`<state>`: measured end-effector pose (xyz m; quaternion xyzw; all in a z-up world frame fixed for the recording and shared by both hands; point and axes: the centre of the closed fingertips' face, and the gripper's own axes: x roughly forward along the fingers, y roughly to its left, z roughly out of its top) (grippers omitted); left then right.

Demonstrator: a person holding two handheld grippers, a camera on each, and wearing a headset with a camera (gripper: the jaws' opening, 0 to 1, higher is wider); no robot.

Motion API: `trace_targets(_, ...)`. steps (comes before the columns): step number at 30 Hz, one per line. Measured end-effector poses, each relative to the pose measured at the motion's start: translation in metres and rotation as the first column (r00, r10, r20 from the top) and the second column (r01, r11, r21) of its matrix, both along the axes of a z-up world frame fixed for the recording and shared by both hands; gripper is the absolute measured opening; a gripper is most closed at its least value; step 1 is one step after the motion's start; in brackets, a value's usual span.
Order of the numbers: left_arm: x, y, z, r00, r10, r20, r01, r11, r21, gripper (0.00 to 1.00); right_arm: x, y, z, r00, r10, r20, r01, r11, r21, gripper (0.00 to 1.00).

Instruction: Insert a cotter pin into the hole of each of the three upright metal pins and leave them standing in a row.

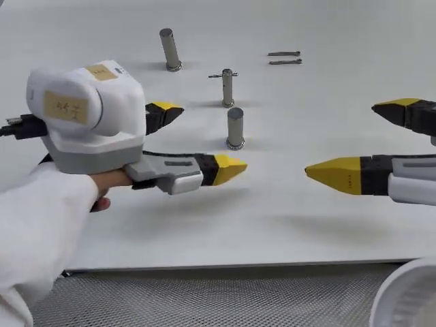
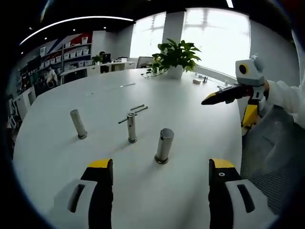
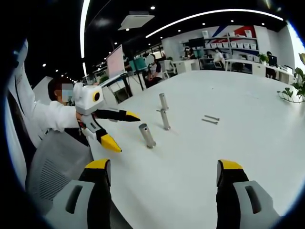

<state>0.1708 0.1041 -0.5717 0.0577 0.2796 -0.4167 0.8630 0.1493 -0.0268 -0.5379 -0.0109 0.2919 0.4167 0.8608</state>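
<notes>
Three upright metal pins stand on the white table: a far one [image 1: 169, 49], a middle one [image 1: 228, 87] with a cotter pin through its hole, and a near one [image 1: 235, 128] with nothing in it. Two loose cotter pins [image 1: 284, 57] lie at the back right. My left gripper [image 1: 214, 137] is open just left of the near pin [image 2: 164, 145], holding nothing. My right gripper [image 1: 339, 140] is open to the right, also holding nothing. From the right gripper view, the near pin [image 3: 147, 136] stands ahead of my right gripper [image 3: 164, 167].
The table's front edge [image 1: 238, 264] runs below the grippers, with grey mesh [image 1: 204, 296] beyond it. A potted plant [image 2: 175, 59] and small items sit at the far end of the table. White table surface lies between the two grippers.
</notes>
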Motion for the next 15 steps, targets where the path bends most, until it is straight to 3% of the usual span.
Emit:
trace_targets(2, -0.003, 0.002, 0.000, 1.000, -0.004, -0.010, 0.005, 1.000, 0.003, 0.94, 0.000, -0.002, -0.001, 1.000, 0.001, -0.001, -0.001, 1.000, -0.003, 0.90)
trace_targets(3, -0.006, 0.003, -0.001, 0.999, -0.006, -0.032, 0.006, 1.000, -0.002, 0.99, 0.001, -0.003, -0.001, 1.000, 0.000, 0.000, 0.000, 1.000, -0.005, 0.90)
trace_targets(7, -0.015, 0.000, 0.002, 0.998, -0.040, -0.041, 0.039, 0.999, -0.030, 0.99, 0.002, -0.006, -0.002, 1.000, 0.000, -0.002, 0.000, 1.000, -0.013, 0.90)
trace_targets(15, -0.022, -0.001, 0.002, 0.997, -0.060, -0.049, 0.059, 0.998, -0.027, 0.99, 0.007, -0.013, -0.002, 0.999, 0.032, -0.002, -0.032, 0.998, -0.050, 0.89)
